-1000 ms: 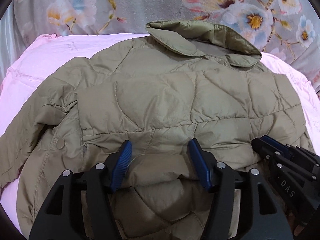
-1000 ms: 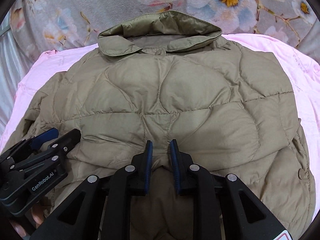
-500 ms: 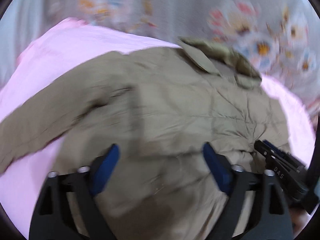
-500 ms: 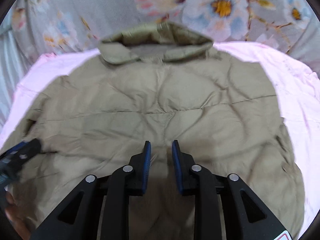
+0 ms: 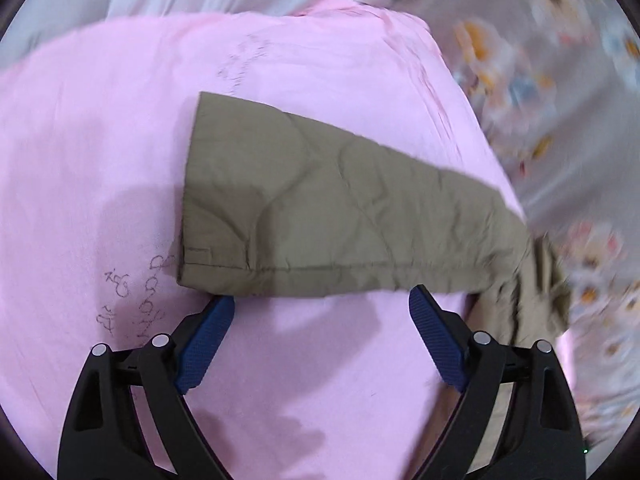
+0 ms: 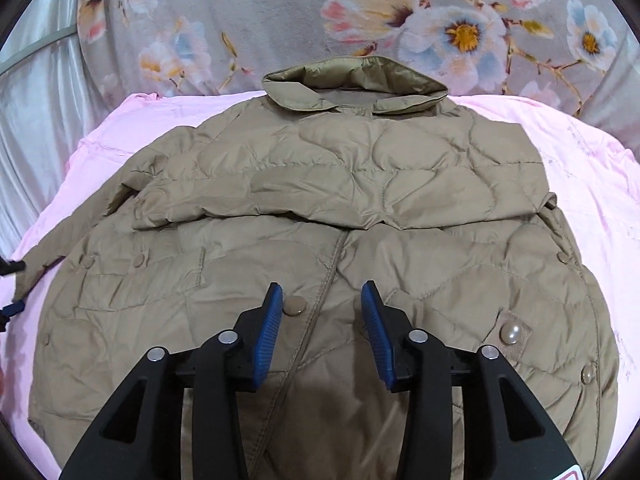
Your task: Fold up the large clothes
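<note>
An olive quilted jacket (image 6: 344, 248) lies front up on the pink sheet (image 6: 592, 208), collar (image 6: 356, 88) at the far end. One sleeve is folded across its chest. My right gripper (image 6: 322, 296) hovers over the snap-button front; its jaws are opening and nothing is pinched between them. The jacket's other sleeve (image 5: 320, 216) stretches out flat over the pink sheet (image 5: 100, 152), cuff to the left in the left wrist view. My left gripper (image 5: 320, 308) stands wide open just short of the sleeve's near edge, with only sheet between its fingers.
A grey flowered blanket (image 6: 400, 20) lies beyond the collar and runs along the right of the left wrist view, blurred (image 5: 560, 100). Shiny grey fabric (image 6: 36, 120) lies at the far left. Handwriting (image 5: 136, 300) marks the sheet near the cuff.
The left gripper let go of the jacket, spread wide and swung left to the outstretched sleeve. The right gripper's jaws parted and drew back; the fold they held now lies across the chest.
</note>
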Tool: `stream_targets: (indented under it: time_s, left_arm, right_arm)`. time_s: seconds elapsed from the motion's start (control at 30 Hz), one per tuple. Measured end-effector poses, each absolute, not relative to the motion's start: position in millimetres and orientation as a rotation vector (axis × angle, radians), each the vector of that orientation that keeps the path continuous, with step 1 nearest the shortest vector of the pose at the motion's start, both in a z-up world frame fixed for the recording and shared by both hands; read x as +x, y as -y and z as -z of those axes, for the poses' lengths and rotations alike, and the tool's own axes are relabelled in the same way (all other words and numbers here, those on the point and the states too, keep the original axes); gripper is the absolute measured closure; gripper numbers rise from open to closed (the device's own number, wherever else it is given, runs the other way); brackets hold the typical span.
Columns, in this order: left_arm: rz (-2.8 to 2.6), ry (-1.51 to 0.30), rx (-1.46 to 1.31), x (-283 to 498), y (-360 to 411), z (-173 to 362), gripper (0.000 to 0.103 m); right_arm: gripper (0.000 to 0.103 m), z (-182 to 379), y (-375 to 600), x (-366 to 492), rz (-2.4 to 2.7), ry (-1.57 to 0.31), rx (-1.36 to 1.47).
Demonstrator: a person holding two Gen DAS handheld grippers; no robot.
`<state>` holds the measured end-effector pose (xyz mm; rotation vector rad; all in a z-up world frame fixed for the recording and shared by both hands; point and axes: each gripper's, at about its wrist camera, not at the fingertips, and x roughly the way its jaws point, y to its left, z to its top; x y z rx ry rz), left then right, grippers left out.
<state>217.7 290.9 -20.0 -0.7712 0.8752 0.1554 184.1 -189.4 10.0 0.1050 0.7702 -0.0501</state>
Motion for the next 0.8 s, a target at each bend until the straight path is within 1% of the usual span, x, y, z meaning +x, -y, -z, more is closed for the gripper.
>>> stream_targets:
  time_s: [0.1, 0.23, 0.27, 0.3, 0.33, 0.37, 0.4, 0.43, 0.47, 0.53, 0.7, 0.8]
  left_arm:
    - [-0.177, -0.847, -0.861, 224.5, -294.3, 22.1, 0.014]
    - [-0.215, -0.815, -0.895, 233.8, -298.7, 23.9, 0.015]
    - [-0.228, -0.810, -0.898, 237.7, -299.9, 23.4, 0.021]
    - [-0.240, -0.803, -0.893, 242.3, -302.9, 21.9, 0.027]
    - [-0.253, -0.804, -0.876, 245.4, -303.3, 21.0, 0.044]
    - [-0.259, -0.808, -0.863, 244.6, -305.5, 21.6, 0.064]
    - [-0.255, -0.811, -0.861, 246.3, -309.4, 23.0, 0.077]
    - [-0.252, -0.817, -0.860, 249.7, -311.3, 24.2, 0.094]
    - [-0.244, -0.819, -0.858, 252.9, -313.2, 24.0, 0.097]
    - [-0.240, -0.799, -0.822, 254.4, -313.0, 15.5, 0.100]
    - [-0.216, -0.677, -0.616, 254.3, -286.8, -44.8, 0.101]
    - [-0.141, -0.616, -0.517, 256.8, -254.9, -88.8, 0.101]
  right_arm:
    - [0.055, -7.7, 186.9, 182.4, 0.070, -0.771, 0.095]
    - [0.054, -6.1, 190.5, 183.1, 0.070, -0.777, 0.111]
    - [0.053, -5.7, 191.4, 183.2, 0.068, -0.778, 0.116]
    - [0.053, -5.3, 190.9, 183.1, 0.069, -0.779, 0.117]
    - [0.053, -5.0, 190.9, 183.6, 0.069, -0.780, 0.118]
    - [0.053, -4.8, 191.0, 183.8, 0.069, -0.781, 0.118]
    - [0.053, -4.7, 190.7, 184.0, 0.069, -0.782, 0.118]
    - [0.053, -4.4, 190.7, 184.4, 0.069, -0.782, 0.120]
    - [0.053, -4.3, 190.8, 184.6, 0.068, -0.783, 0.121]
    - [0.053, -3.7, 190.8, 184.6, 0.067, -0.784, 0.125]
    - [0.053, -3.0, 192.5, 185.4, 0.063, -0.785, 0.136]
    - [0.053, -2.7, 191.3, 185.3, 0.064, -0.784, 0.138]
